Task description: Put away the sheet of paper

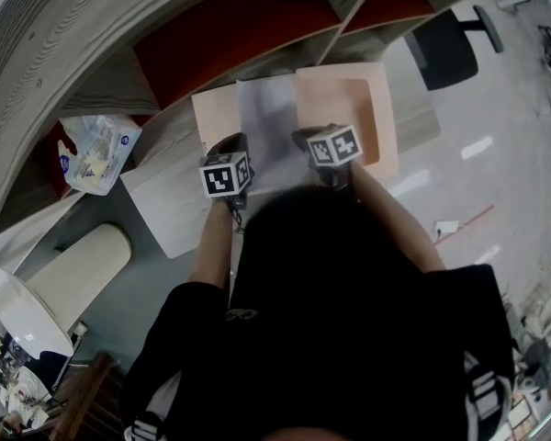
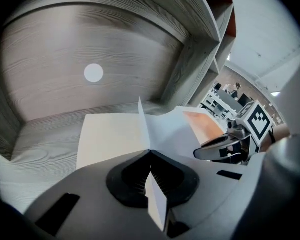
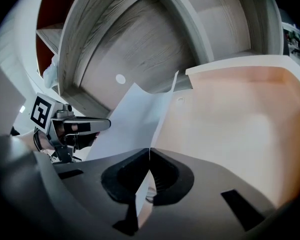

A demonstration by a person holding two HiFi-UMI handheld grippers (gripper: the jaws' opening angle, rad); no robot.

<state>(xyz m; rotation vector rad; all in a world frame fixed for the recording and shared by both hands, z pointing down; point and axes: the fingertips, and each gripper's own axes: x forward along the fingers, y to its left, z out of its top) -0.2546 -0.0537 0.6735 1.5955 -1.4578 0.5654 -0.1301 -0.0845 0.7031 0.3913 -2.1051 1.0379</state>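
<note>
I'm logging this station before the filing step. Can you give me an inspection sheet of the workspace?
Surface: wood-grain surface, with a peach folder lying open on it.
Job's things: sheet of paper, held above the folder and buckled between the two grippers.
Clutter: crumpled plastic bag at the left of the surface.
Grippers: left gripper and right gripper, both shut on the sheet's near edge.
Cables: nothing seen.
Surroundings: shelf compartments with red back panels beyond the surface; a pale cylinder and a black chair on the floor.
</note>
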